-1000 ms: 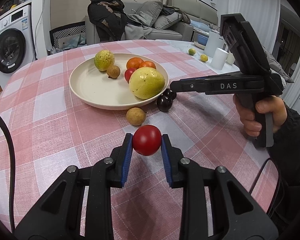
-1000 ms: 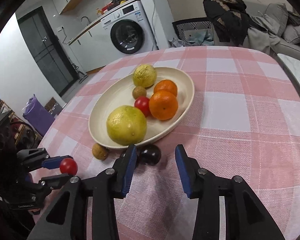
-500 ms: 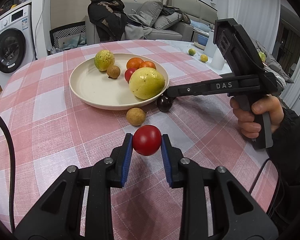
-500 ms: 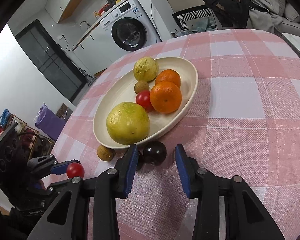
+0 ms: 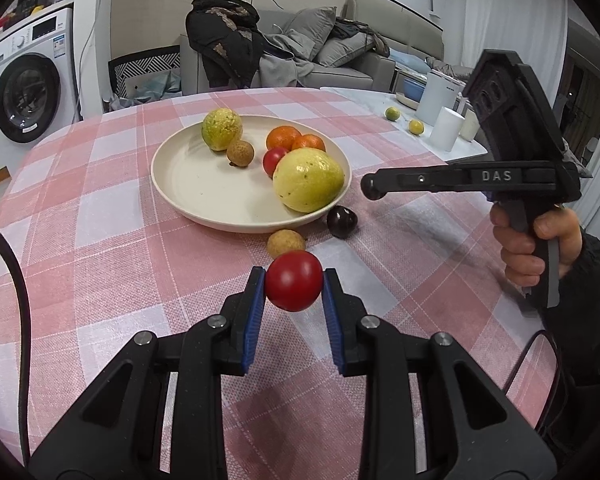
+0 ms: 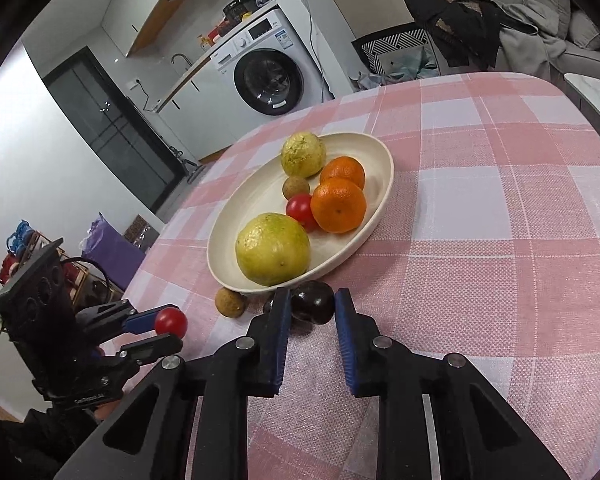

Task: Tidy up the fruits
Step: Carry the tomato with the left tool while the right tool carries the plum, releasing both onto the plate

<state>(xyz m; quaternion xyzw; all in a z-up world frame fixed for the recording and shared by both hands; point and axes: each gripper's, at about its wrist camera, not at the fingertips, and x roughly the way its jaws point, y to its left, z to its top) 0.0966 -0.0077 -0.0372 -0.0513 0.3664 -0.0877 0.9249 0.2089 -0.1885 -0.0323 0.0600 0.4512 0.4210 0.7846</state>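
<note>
Pink-checked tablecloth (image 5: 100,216), washing machine (image 5: 24,92) behind

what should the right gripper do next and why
Probably close the right gripper on the dark plum: the fruit sits on the cloth between its open fingers, just outside the plate. The left gripper already holds a red tomato.

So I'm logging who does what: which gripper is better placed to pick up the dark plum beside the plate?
Right. The right gripper already has its open fingers on either side of the dark plum by the plate. The left gripper is busy, shut on a red cherry tomato.
</note>
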